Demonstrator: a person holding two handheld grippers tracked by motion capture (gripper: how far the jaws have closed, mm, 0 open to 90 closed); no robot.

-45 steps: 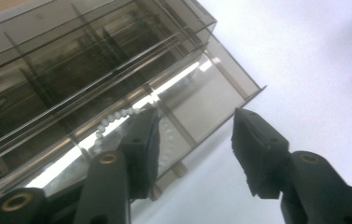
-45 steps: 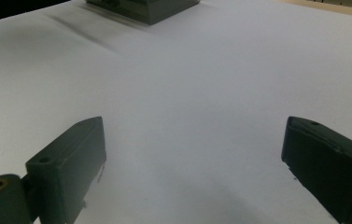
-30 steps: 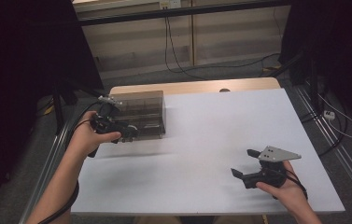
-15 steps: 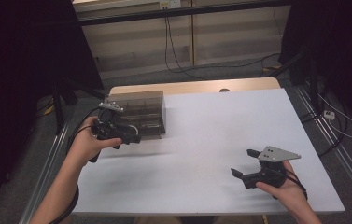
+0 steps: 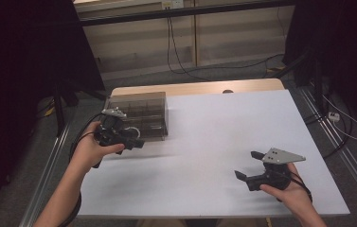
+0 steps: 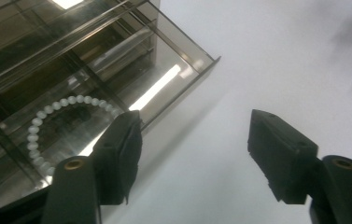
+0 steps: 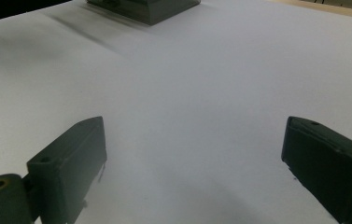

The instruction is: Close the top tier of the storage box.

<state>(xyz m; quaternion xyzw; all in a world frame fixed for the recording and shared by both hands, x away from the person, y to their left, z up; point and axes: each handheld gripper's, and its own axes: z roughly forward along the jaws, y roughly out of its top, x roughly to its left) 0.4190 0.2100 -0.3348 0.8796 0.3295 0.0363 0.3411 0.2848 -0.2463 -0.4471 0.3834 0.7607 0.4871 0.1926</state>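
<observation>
A white rectangular worktop (image 5: 214, 142) w/ a pale wooden strip along its far edge is seen from above, forearms entering from the bottom. A smoky-grey transparent plastic box w/ inner dividers (image 5: 140, 116) is set at the far-left part of the worktop; in the left gripper view its compartments and a projecting bottom lip are seen close up (image 6: 117, 60), and in the right gripper view one corner of it is cut by the top edge (image 7: 145, 9). The left black hand-held gripper (image 5: 133, 141), topped by a grey three-cornered plate, is held just in front of the box's near-left corner; its jaws are spread apart w/ nothing between them, one jaw shown against the box wall, the other over bare worktop (image 6: 194, 144). Whether the jaw touches the box cannot be told. The right black hand-held gripper (image 5: 246, 168), also w/ a grey plate, is held low over the near-right area, well apart from the box, jaws spread wide and empty over plain white surface (image 7: 194, 172). A curved string of small white beads (image 6: 54, 123) is seen through the box wall, inside a compartment near the left jaw
</observation>
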